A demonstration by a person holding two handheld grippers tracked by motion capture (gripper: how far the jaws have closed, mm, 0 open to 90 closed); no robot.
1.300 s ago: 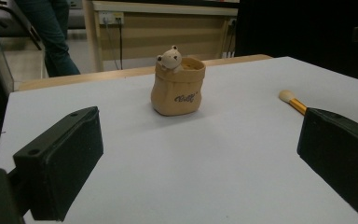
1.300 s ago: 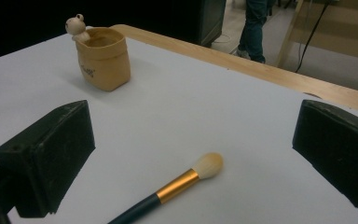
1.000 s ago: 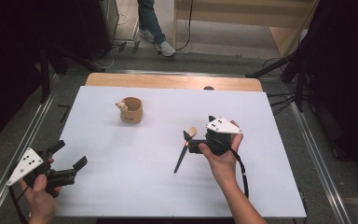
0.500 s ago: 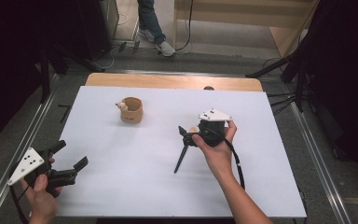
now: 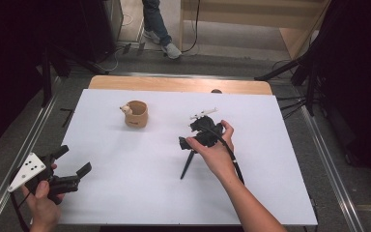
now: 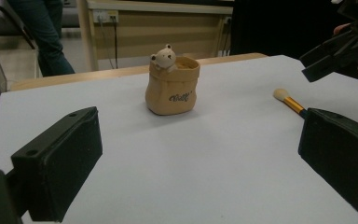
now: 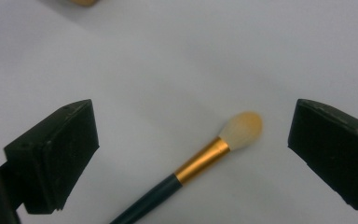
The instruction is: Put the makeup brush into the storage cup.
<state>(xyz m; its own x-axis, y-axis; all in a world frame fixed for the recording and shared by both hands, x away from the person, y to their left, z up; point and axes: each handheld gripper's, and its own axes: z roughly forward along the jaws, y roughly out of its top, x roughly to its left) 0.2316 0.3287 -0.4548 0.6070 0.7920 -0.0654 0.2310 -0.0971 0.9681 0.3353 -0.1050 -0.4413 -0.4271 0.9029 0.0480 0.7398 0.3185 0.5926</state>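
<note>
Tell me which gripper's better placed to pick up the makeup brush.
Right. The right gripper hangs directly over the brush, jaws open on either side of its gold ferrule, not yet touching it. The left gripper sits at the table's near left corner, far from it.

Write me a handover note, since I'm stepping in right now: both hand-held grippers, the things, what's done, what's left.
Right hand-held gripper: open, low over the brush; bristle end lies between the jaws, not gripped. The jaws have just been closing slightly.
Left hand-held gripper: open, empty, at the near left table corner.
Brush: flat on the table, right of centre.
Bear cup: upright, far left of centre, apart from the brush.
Done: right gripper lined up on the brush.
Left: grip and lift the brush; probably stand it in the cup.
</note>
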